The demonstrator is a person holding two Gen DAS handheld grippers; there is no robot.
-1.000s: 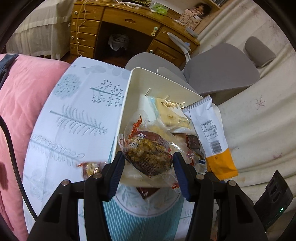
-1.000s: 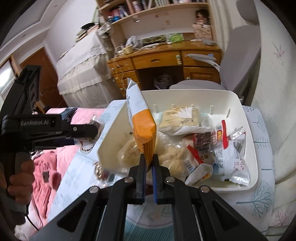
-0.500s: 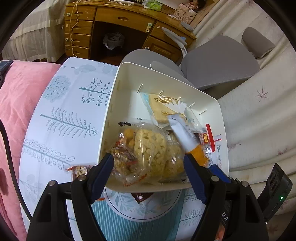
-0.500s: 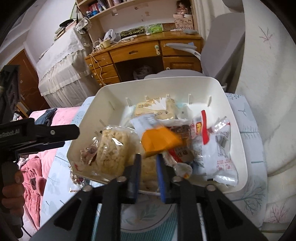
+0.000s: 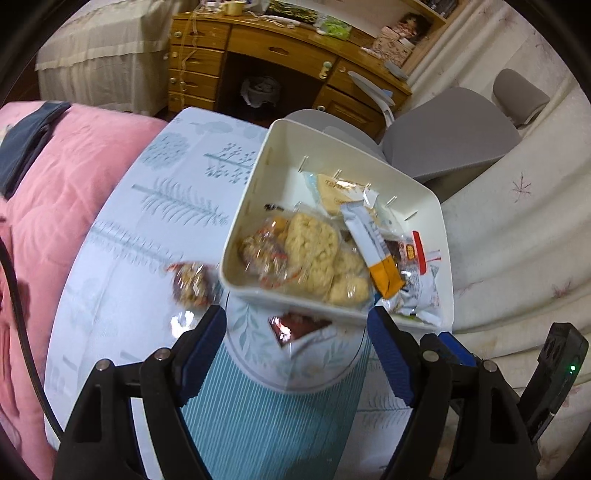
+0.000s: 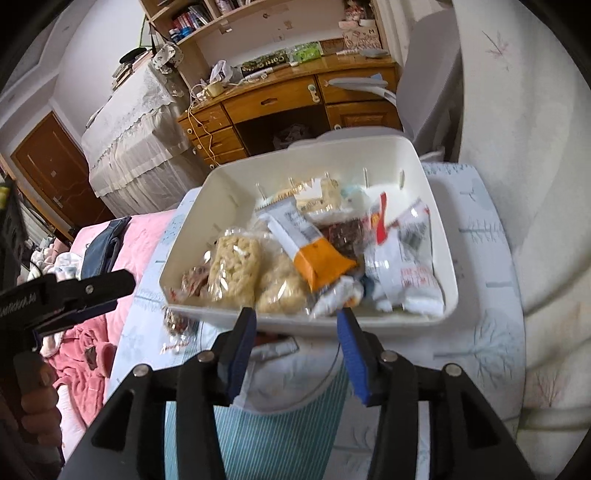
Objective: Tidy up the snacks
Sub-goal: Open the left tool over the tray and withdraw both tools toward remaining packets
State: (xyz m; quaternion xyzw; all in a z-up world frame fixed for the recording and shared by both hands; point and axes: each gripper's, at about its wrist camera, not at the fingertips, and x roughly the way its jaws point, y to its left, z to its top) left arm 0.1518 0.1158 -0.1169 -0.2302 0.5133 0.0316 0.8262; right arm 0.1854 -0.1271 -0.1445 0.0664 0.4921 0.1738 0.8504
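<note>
White bin [image 5: 255, 206] holds most snacks; two packets wait on the table.
Your left gripper [image 5: 297, 334] stands wide and empty; your right gripper [image 6: 297, 328] is opening, empty. Take the nut packet [image 5: 192, 284] squarely, lift clear of the rim.

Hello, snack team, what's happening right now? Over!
Left gripper open, empty; right gripper opening, empty. White bin full of snacks. Two packets on the tablecloth beside it. Nothing blocking.

Wooden desk [image 5: 288, 55], grey chair [image 5: 450, 144], pink quilt [image 5: 55, 192], bookshelf [image 6: 236, 14], brown door [image 6: 48, 166]
</note>
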